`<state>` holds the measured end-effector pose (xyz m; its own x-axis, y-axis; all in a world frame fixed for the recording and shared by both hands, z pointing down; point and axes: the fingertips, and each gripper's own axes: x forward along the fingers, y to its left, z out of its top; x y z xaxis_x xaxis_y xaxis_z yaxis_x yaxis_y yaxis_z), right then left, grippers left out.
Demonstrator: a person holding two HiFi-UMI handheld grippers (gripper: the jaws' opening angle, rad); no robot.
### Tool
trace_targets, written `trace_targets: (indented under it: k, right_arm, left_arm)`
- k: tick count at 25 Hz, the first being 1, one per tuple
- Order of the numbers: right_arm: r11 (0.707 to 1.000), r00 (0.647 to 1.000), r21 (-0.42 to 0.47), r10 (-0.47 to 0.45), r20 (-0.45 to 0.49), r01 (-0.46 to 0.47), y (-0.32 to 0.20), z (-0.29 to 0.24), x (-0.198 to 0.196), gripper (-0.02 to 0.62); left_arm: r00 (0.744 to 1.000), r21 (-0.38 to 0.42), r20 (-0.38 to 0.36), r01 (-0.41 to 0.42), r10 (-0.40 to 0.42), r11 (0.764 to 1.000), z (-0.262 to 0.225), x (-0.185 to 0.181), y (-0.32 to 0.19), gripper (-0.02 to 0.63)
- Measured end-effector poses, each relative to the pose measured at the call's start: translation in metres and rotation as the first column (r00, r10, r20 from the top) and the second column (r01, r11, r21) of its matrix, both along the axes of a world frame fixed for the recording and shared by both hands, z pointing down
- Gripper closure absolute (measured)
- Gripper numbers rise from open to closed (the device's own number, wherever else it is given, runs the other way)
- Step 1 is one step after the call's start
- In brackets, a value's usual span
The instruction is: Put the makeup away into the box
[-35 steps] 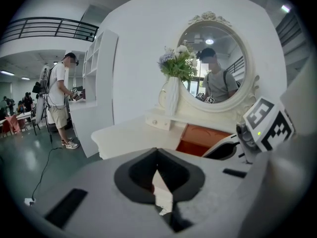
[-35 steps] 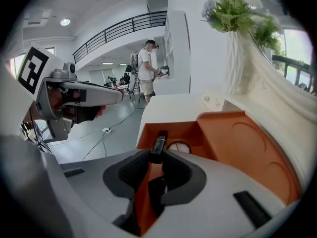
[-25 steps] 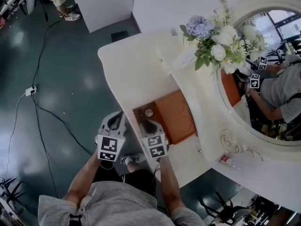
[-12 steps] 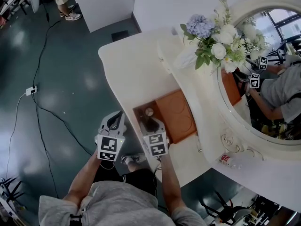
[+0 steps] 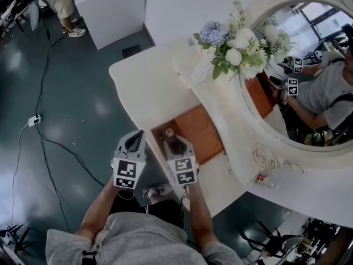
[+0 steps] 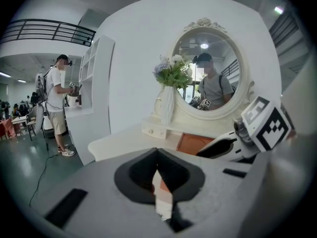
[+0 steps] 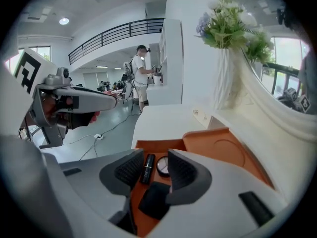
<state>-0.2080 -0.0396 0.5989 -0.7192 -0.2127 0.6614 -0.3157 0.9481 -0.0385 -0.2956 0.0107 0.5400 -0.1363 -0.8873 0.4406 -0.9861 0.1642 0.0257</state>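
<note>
Our left gripper (image 6: 157,165), at lower centre of its view, has its jaws together on nothing. Our right gripper (image 7: 156,168) has just been opening its jaws, now apart and empty. Between them we see the open orange box (image 7: 163,145), with a black lipstick tube (image 7: 147,168), a round compact (image 7: 162,166) and a black squarish item (image 7: 154,200) lying inside.

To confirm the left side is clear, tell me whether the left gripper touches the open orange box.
Apart. The head view shows a gap between the left gripper and the open orange box.
</note>
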Motion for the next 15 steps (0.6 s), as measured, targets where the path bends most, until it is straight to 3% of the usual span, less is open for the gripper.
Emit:
trace_targets:
  k: [8, 12, 15]
  right_arm:
    - [0.981, 0.979, 0.081, 0.165, 0.123, -0.175, -0.022, -0.068, 0.033, 0.439]
    - [0.946, 0.942, 0.122, 0.274, 0.194, -0.300, -0.033, -0.102, 0.064, 0.440]
    - [0.904, 0.897, 0.139, 0.364, 0.250, -0.405, -0.037, -0.126, 0.093, 0.440]
  left_arm:
    - [0.989, 0.071, 0.052, -0.140, 0.136, 0.988, -0.050, 0.024, -0.029, 0.603]
    - [0.972, 0.105, 0.082, -0.230, 0.222, 0.967, -0.076, 0.049, -0.044, 0.603]
    - [0.949, 0.137, 0.100, -0.311, 0.299, 0.941, -0.096, 0.073, -0.055, 0.603]
